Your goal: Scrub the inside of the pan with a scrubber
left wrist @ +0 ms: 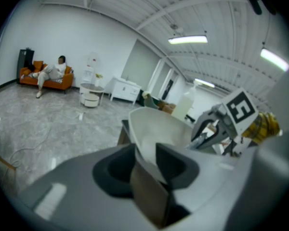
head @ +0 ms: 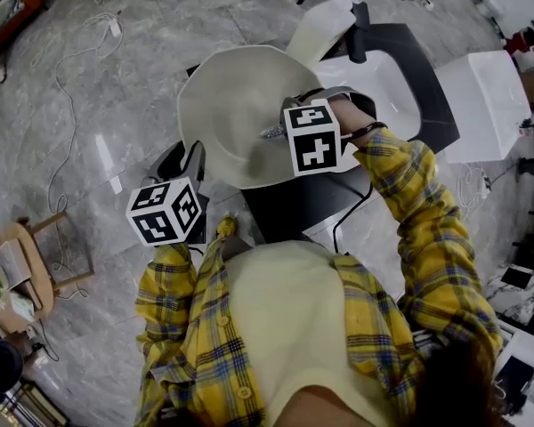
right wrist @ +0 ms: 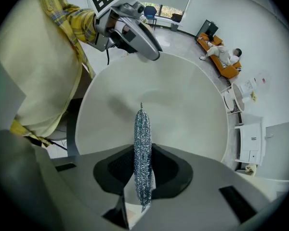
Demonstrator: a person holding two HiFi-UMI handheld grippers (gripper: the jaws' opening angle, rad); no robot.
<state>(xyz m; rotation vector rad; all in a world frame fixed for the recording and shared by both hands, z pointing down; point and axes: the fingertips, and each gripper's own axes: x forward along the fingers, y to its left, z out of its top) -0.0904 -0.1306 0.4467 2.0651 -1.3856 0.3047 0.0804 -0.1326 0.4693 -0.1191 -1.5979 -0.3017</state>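
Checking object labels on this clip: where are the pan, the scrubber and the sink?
pan [head: 231,114], head view, bare inner surface.
scrubber [right wrist: 142,148], right gripper view, middle of mesh.
sink [head: 387,83], head view, white basin wall.

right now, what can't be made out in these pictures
- Whether the scrubber touches the pan: in the head view the right hand-held gripper covers most of it; in the right gripper view it is edge-on.
- Which part of the pan the left hand-held gripper clamps: blurred in its own view, hidden under that gripper in the head view.
- Any label on the bottle: head view, too small.
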